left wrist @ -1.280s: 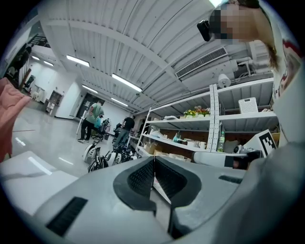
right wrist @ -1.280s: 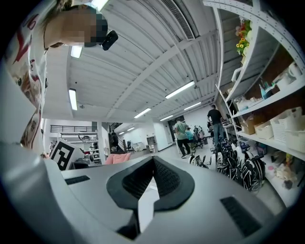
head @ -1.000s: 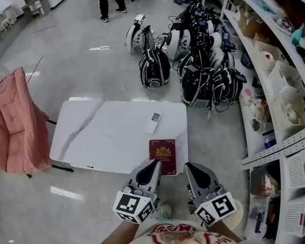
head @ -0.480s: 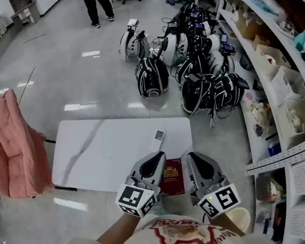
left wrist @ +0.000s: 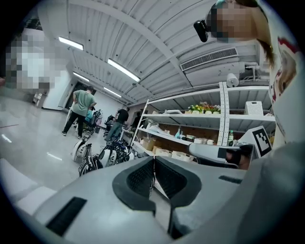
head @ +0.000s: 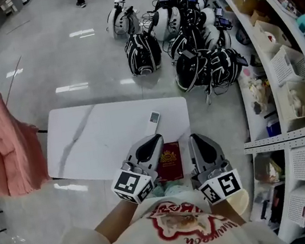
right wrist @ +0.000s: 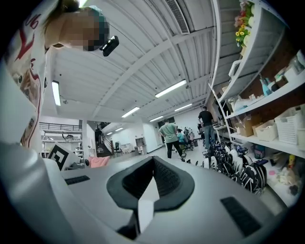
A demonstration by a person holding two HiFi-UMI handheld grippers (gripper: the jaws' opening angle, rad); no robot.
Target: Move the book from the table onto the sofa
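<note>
Nearest the camera, at the near edge of the white marble-patterned rectangular table (head: 87,144), the person holds the grey left gripper (head: 156,140) and the grey right gripper (head: 195,139) side by side. Both have their jaws closed together with nothing between them. The dark red book with a gold emblem (head: 170,162) lies flat on the table's near right corner and, in the head view, shows between the two grippers. Farther along the table's right side rests a small white remote control (head: 154,117). Left of the table stands the pink padded sofa (head: 0,147). Beyond the table's far edge, black-and-white bags (head: 144,53) crowd the grey floor, and white metal shelving (head: 285,67) runs along the table's right.
</note>
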